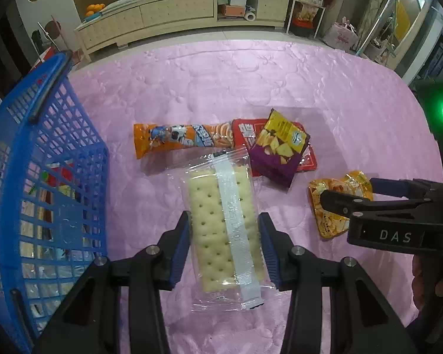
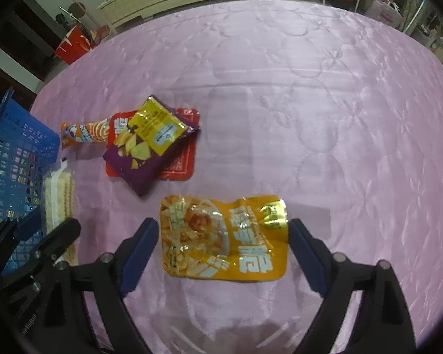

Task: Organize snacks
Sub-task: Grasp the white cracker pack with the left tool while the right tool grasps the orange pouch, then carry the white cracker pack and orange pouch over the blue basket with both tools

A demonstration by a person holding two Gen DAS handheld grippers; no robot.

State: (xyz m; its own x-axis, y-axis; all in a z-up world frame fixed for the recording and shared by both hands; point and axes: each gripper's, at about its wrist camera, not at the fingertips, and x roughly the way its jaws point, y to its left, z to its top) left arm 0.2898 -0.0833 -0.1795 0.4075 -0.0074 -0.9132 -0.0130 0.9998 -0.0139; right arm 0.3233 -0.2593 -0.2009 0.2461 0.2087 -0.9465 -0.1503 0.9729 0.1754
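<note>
Surface: pink quilted cloth (image 2: 310, 88); whether a table or a bed lies under it cannot be told.
Landmark: blue basket (image 1: 59, 177), already holding several snacks.
Left gripper (image 1: 225, 244): fingers against both long edges of the cracker pack (image 1: 221, 224), apparently clamped on it; pack lies just right of the basket.
Right gripper (image 2: 223, 253): fingers apart, straddling the yellow snack bag (image 2: 224, 239), a small gap showing at each side; bag rests flat on the cloth, well right of the basket.
Remaining pile: orange tube pack (image 1: 183, 138), red packet (image 1: 245, 135) and purple chip bag (image 1: 277, 153) overlap, beyond the cracker pack, right of the basket.
Step in hand (judged): lift crackers toward the basket; close on the yellow bag.
Technique, left: squeeze lightly, crackers break; lift level, clear the basket rim before release.
Technique, right: lower until fingers meet the cloth, then close so the foil bunches rather than slips.
Risk: slick wrappers could slide out.
</note>
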